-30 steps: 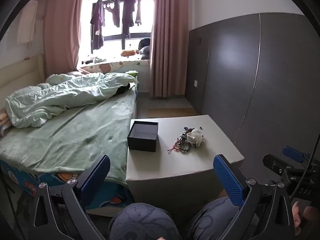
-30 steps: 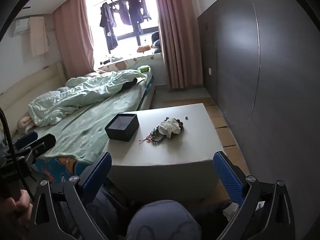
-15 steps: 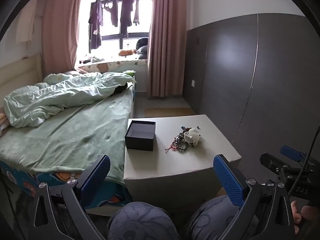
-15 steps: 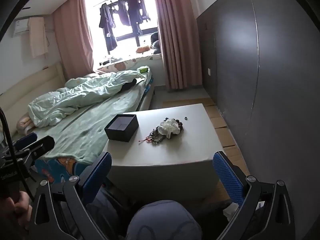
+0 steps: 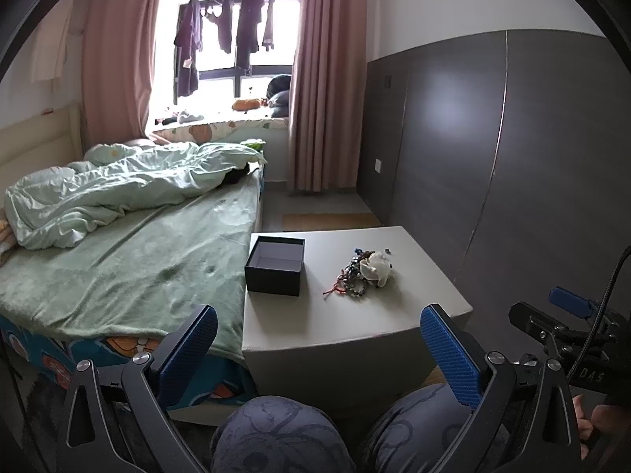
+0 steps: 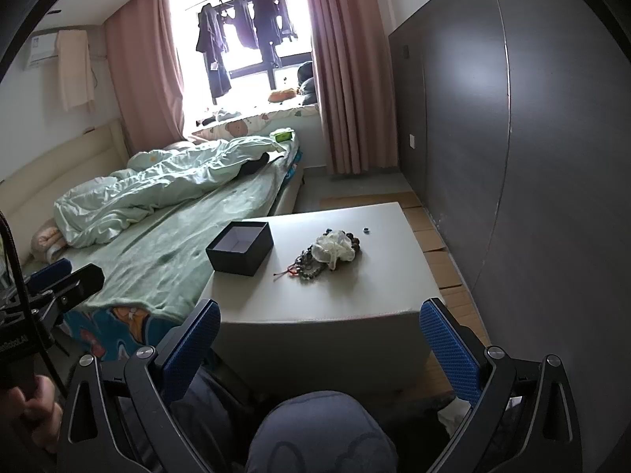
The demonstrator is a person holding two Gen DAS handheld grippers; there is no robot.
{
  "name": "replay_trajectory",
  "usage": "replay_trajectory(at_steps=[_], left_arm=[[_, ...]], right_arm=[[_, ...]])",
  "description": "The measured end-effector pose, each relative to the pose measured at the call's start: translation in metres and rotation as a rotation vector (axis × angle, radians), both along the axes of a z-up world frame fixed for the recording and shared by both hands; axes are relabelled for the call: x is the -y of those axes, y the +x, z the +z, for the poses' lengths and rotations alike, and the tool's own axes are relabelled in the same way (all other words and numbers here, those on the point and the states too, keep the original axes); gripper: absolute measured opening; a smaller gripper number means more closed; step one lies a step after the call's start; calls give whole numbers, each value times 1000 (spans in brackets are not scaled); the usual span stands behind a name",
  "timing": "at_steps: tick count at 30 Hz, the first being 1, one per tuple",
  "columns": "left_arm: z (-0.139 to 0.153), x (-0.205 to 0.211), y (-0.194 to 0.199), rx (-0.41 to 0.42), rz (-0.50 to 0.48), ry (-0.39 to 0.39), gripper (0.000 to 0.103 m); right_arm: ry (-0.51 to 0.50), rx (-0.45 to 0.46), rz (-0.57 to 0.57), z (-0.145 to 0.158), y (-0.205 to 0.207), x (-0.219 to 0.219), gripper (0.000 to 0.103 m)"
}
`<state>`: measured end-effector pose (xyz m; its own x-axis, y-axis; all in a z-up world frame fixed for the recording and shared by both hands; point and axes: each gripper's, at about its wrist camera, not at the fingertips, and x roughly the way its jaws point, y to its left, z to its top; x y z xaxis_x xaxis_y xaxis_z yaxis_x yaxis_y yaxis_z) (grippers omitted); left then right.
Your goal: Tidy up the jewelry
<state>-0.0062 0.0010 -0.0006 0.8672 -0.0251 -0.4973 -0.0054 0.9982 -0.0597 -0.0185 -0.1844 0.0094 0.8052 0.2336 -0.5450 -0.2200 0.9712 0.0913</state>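
Both the left gripper (image 5: pixel 318 349) and the right gripper (image 6: pixel 319 341) hung spread apart, empty, short of the desk (image 5: pixel 355 327); the jewelry (image 5: pixel 361 270) lay heaped beside the open black box (image 5: pixel 276 266).

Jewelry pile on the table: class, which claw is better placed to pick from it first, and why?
Probably the right claw. The jewelry pile lies on the right of the black box, nearer that claw. The left claw lines up with the box. Both are open, short of the table.

On the worktop (image 5: pixel 355 323) the open box (image 5: pixel 275 265) sits left, the jewelry heap (image 5: pixel 361 270) right of it, apart. The bed (image 5: pixel 130 252) lies left of the worktop.
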Motion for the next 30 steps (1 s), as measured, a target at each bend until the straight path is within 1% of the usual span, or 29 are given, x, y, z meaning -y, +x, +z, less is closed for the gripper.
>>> replay_trajectory(at_steps=[7,8,10,16,24,25,30], left_arm=[[0,3,-2,1,-11,0,103],[0,-4,-3,1,-13,-3,103],[0,-5,-5,3,-14,-4,103],[1,-3,-3,15,-20,3,103],[-2,0,4,7,-36,5,103],[-1,3,-7,13,-38,5,103],[3,2,-11,23,-39,0,103]], right_arm=[[-5,3,0,-3,-1,0,102],[-5,4,1,-3,0,0,101],[-8,6,2,-2,-2,0,102],[-15,11,-1,1,-4,-1,101],[-21,21,-22,3,-10,0,102],[-21,22,-23,3,-10,0,102],[-18,27,-30,6,-12,1,102]])
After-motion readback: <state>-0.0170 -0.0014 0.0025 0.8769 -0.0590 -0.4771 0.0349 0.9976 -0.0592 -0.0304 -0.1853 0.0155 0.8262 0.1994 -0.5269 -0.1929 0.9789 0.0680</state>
